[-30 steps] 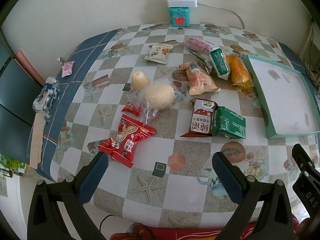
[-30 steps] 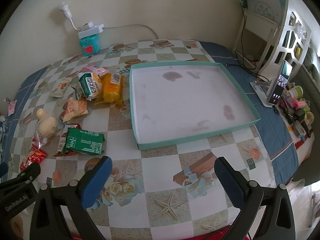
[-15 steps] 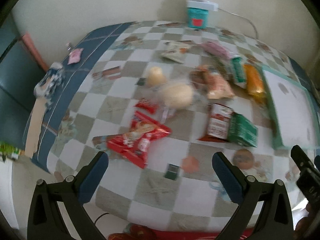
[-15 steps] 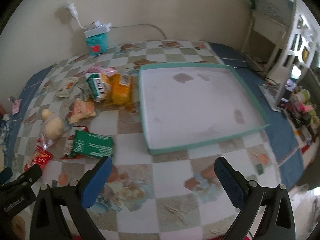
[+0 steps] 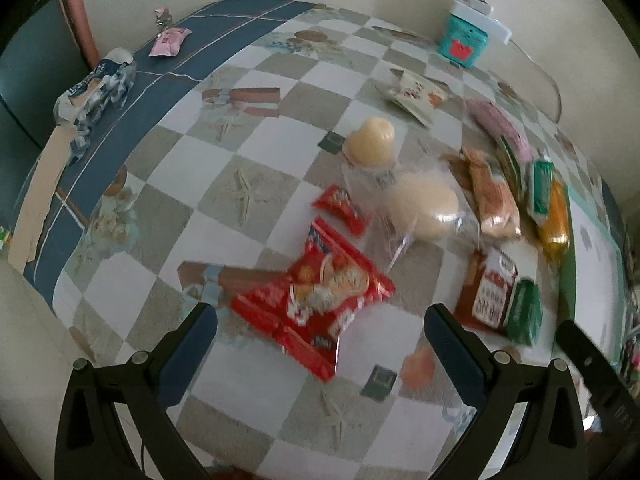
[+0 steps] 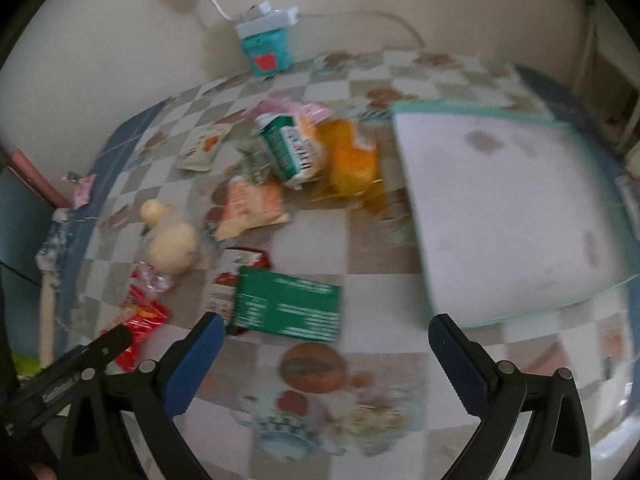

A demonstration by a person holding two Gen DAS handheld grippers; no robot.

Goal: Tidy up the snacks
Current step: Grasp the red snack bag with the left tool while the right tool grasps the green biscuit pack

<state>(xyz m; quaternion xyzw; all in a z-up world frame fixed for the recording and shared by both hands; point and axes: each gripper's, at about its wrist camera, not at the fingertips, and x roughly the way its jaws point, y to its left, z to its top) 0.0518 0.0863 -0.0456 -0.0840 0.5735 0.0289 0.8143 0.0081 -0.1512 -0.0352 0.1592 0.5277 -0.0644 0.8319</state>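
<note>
A: Left hand-held gripper (image 5: pixel 320 332): jaws spread wide, nothing held, above the near part of the table (image 5: pixel 280 92). Right hand-held gripper (image 6: pixel 326 340): likewise wide open, empty.

B: Noted. Item nearest the left one?

A: Large red snack bag (image 5: pixel 316 300), flat on the table between the left fingertips, untouched; long axis diagonal, near-left to far-right. Small red packet (image 5: pixel 340 210) just beyond it, axis slanting far-left to near-right.

B: Remaining snacks?

A: Round bun in clear wrap (image 5: pixel 424 210), pale jelly cup (image 5: pixel 372 142) upright beyond it. Green carton (image 6: pixel 288 304) lying flat, long axis left to right, overlapping a red-and-white carton (image 6: pixel 228 280).

B: Seen in the right view only?

A: Teal-rimmed tray (image 6: pixel 408 152) almost whole, far right, white inside; left view shows only an edge. Orange packet (image 6: pixel 352 156) beside its left rim.

B: Left view only?

A: Crumpled blue-white wrapper (image 5: pixel 96 92), far-left table edge; pink sachet (image 5: pixel 168 36) clear there, blurred in the right view.
</note>
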